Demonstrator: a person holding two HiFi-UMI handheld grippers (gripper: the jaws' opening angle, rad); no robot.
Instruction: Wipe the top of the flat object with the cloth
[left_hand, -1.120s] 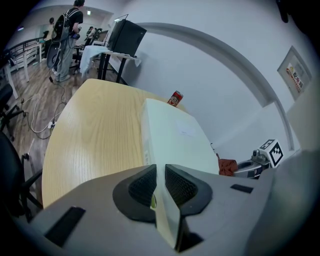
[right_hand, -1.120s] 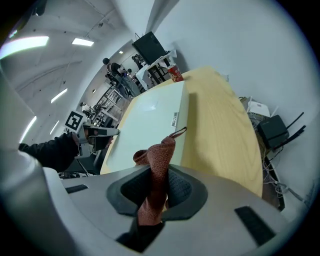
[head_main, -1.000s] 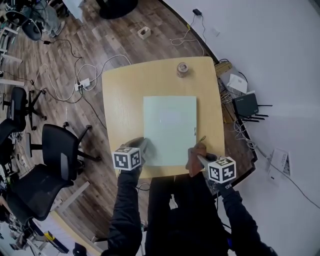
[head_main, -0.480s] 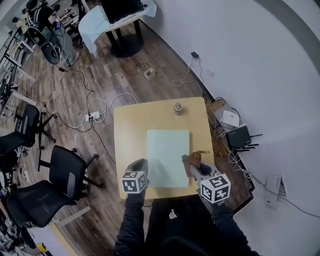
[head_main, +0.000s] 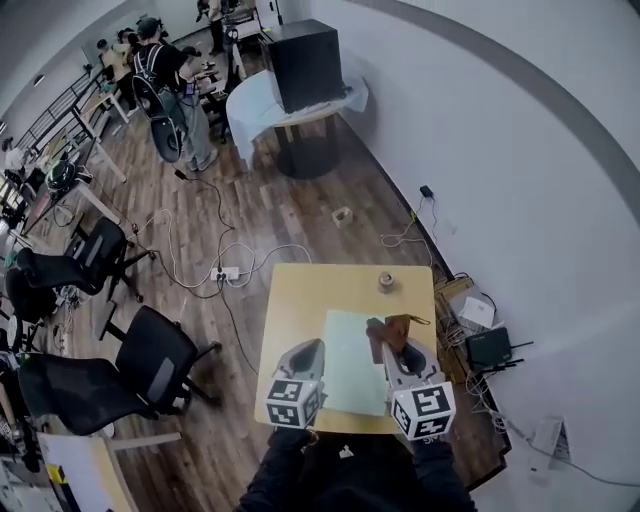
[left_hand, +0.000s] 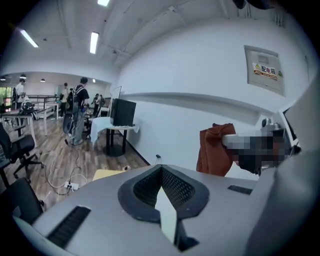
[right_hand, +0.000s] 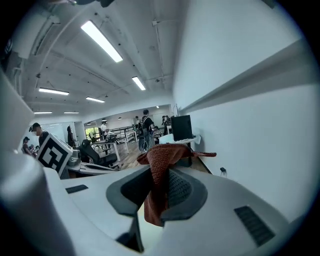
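The rust-red cloth (right_hand: 159, 162) is gripped by the right claw (right_hand: 156, 172); the left claw (left_hand: 161, 169) has just been closed, empty.

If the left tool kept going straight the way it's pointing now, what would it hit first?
Nothing close: the left tool, its jaws just closed on nothing, aims beyond the wooden table toward the white wall; depth is unclear.

Left tool (head_main: 314, 348) closed, right tool (head_main: 390, 352) gripping.
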